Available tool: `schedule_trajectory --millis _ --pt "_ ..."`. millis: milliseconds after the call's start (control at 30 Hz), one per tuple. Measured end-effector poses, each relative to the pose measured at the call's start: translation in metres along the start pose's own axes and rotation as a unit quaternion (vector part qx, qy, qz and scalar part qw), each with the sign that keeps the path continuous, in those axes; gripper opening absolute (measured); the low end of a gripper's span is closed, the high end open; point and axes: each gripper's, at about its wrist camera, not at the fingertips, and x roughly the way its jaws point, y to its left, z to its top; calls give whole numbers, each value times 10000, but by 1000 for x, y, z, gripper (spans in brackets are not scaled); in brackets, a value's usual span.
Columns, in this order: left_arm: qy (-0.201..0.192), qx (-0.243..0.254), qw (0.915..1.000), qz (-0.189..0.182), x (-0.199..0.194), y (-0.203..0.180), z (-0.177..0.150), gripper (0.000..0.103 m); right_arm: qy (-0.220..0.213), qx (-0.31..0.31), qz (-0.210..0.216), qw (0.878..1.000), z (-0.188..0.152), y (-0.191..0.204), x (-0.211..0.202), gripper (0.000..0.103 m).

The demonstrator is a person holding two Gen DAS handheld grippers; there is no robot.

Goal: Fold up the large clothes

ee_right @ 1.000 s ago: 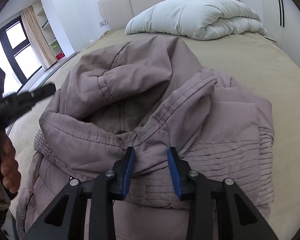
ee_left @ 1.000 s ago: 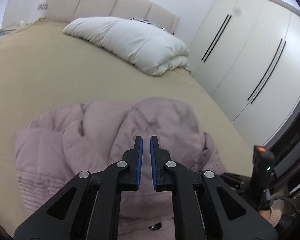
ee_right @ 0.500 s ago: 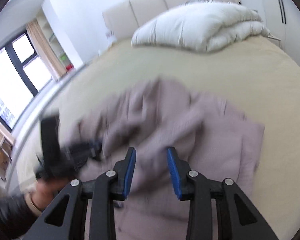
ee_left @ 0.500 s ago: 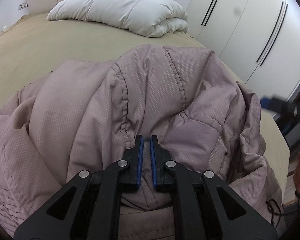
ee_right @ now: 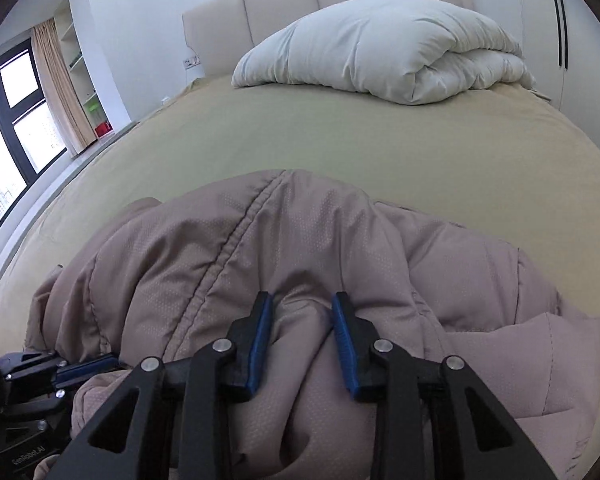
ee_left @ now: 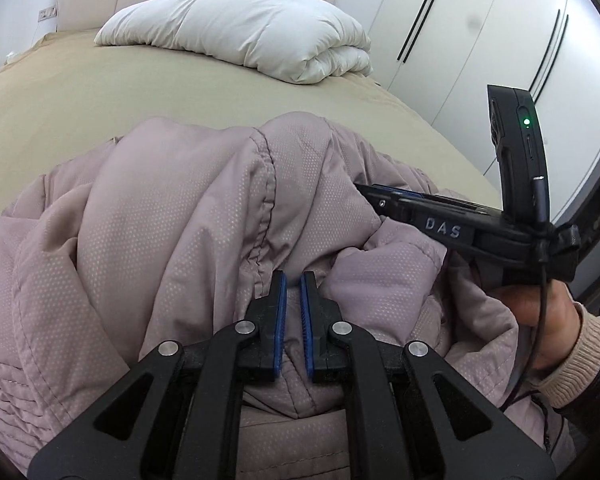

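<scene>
Both grippers have come down onto the coat [ee_left: 172, 240]. Left gripper [ee_left: 293, 280] is pinching coat cloth, jaws almost together. Right gripper [ee_right: 302, 304] is closing on a thick fold of it. Coat is lying bunched at the near edge of the bed [ee_right: 340, 140]. Far off, a duvet [ee_right: 388, 48] is sitting by the headboard.

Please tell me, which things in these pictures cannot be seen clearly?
- Left wrist view: the jacket bottom is cut off by the picture edge and covered by the left claw.
- Left wrist view: the right claw tips disappear into jacket folds.
- Right wrist view: the fold between its fingers hides the grip.
</scene>
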Motion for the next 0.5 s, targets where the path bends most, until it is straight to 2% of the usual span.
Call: schedule_trajectory --millis 67,167,233,333,367,433,500 --pt "-91 -161 9998 -21 -14 -3 7 7 111 -85 -78 9999 0 5 2 34" --pt "-532 -183 9984 -37 -47 -6 26 7 367 -55 -108 9993 13 6 -14 34" --pt "-728 -80 9973 25 -59 -7 40 7 -57 117 104 9999 24 4 -41 34" --pt "-576 -20 9982 150 -47 -1 49 7 -451 175 276 9984 21 6 -71 34" --pt "-445 -68 9988 214 -37 5 47 7 -382 98 317 9987 14 10 -71 34" --pt "-57 -275 9991 307 -11 22 37 7 -51 -226 116 9997 -4 18 -56 34" --pt "15 -508 9985 183 4 39 27 7 207 -429 -66 9988 -25 20 -32 35"
